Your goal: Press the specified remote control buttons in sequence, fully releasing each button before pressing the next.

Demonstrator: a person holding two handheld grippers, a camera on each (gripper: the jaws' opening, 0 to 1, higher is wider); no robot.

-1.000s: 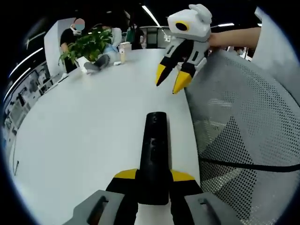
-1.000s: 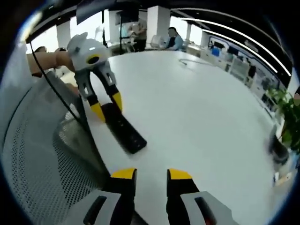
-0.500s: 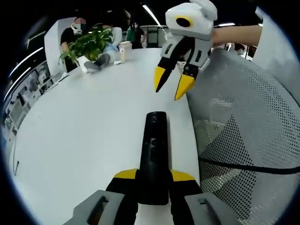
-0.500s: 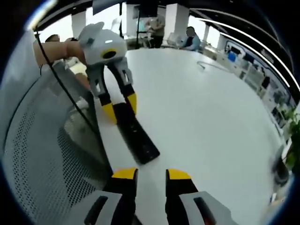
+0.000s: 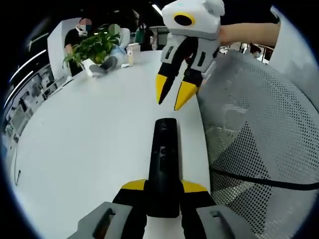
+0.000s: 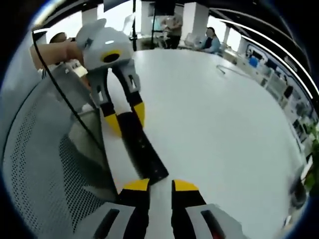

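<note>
Two grippers at work: left gripper [image 5: 163,188] clamped on near end of black remote [image 5: 162,159], lying on white counter [image 5: 89,144]. Right gripper [image 5: 170,99] hangs just past remote's far end, tips slightly apart, holding nothing. No button contact visible; pressing apparently still ahead.

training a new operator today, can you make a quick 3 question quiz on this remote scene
1. True or false: the left gripper is shut on the remote.
2. What does the remote rest on? A) mesh chair B) white table C) the floor
3. Fill in: the right gripper hovers over the remote's far ____.

Key: 1 true. 2 B, the white table; the mesh chair stands beside it. 3 end; in the right gripper view its tips sit just short of that end, not visibly touching.
</note>
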